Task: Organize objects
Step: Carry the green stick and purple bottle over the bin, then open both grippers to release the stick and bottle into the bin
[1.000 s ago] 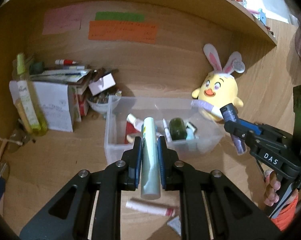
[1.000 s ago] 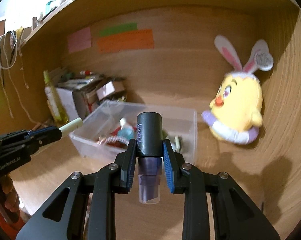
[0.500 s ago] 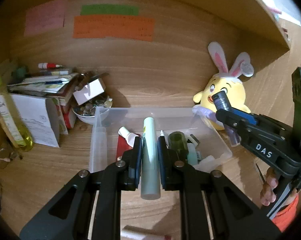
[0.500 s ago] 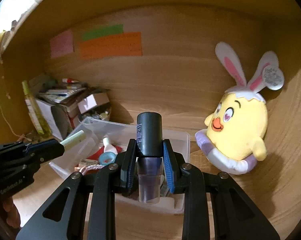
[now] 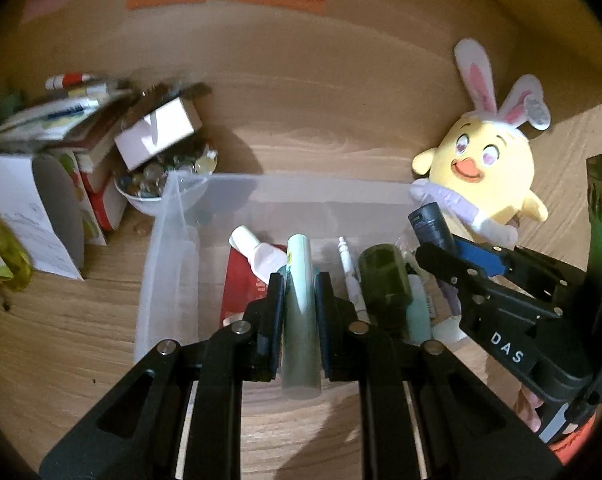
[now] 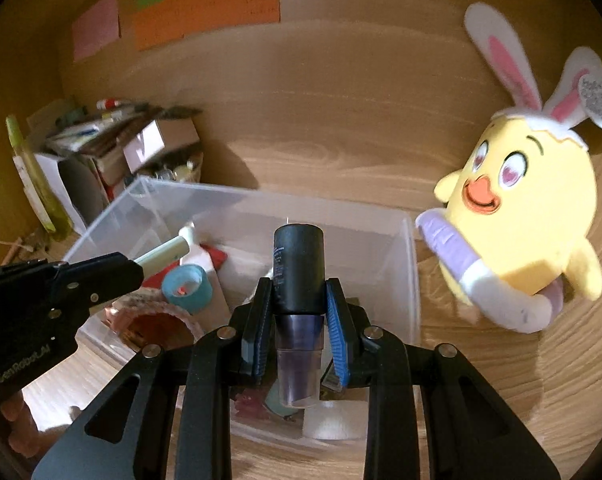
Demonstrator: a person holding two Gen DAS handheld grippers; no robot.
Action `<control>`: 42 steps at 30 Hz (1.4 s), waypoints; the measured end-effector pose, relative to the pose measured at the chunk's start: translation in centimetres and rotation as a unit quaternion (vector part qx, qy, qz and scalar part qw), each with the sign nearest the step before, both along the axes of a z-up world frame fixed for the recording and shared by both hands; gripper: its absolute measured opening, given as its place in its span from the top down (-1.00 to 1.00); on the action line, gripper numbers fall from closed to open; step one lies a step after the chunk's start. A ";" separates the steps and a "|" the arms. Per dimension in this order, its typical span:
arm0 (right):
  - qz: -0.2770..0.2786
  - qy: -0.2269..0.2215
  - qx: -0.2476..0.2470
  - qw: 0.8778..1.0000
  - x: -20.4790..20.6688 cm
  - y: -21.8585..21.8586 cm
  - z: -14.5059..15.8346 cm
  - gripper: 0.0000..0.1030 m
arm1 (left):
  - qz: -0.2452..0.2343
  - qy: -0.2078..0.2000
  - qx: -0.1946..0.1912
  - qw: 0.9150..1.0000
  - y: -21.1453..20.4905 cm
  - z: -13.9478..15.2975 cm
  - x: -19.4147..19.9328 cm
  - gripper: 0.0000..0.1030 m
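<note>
My left gripper (image 5: 299, 280) is shut on a pale green tube (image 5: 301, 320) and holds it over the near edge of a clear plastic bin (image 5: 169, 248). My right gripper (image 6: 299, 292) is shut on a purple bottle with a black cap (image 6: 299, 268) above the same bin (image 6: 411, 280). The bin holds a white tube (image 5: 257, 254), a dark green jar (image 5: 385, 276), a red packet and a blue tape roll (image 6: 187, 288). The right gripper also shows in the left wrist view (image 5: 441, 240), and the left gripper in the right wrist view (image 6: 137, 266).
A yellow plush chick with bunny ears (image 5: 485, 168) sits right of the bin against the wooden back wall. A pile of boxes, papers and a bowl of small items (image 5: 153, 184) stands to the left. A yellow-green bottle (image 6: 33, 176) stands at the far left.
Both grippers have moved forward and down toward the bin, each still holding its object. The bin now fills more of both views.
</note>
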State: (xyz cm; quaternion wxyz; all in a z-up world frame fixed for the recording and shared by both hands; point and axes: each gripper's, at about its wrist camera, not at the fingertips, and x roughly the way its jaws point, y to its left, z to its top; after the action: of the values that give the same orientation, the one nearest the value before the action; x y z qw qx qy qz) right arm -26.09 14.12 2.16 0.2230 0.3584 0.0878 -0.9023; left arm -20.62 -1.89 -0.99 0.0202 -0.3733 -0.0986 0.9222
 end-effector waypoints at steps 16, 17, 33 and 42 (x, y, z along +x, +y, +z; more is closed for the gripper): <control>0.002 -0.014 0.031 0.999 0.2 -0.6 -0.7 0.22 | -0.018 0.006 -0.031 0.999 1.6 0.8 1.5 0.38; -0.001 -0.009 0.030 0.999 0.4 -0.5 -0.4 0.18 | -0.016 0.010 -0.033 0.999 1.6 1.0 1.8 0.26; 0.048 0.002 -0.016 0.999 9.1 1.3 1.6 -0.40 | 0.005 0.016 -0.066 0.998 -1.2 1.8 9.7 -0.63; 0.098 -0.051 -0.036 0.993 16.2 1.0 -2.2 -0.40 | -0.006 -0.032 -0.088 0.996 -1.4 -1.9 13.8 -0.63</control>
State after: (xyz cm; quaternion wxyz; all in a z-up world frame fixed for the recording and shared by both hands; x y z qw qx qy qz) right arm -9.88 15.10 0.00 0.3276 0.3850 0.0782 -0.8592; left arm -6.85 -3.25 -2.92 -0.0105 -0.4038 -0.0150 0.9147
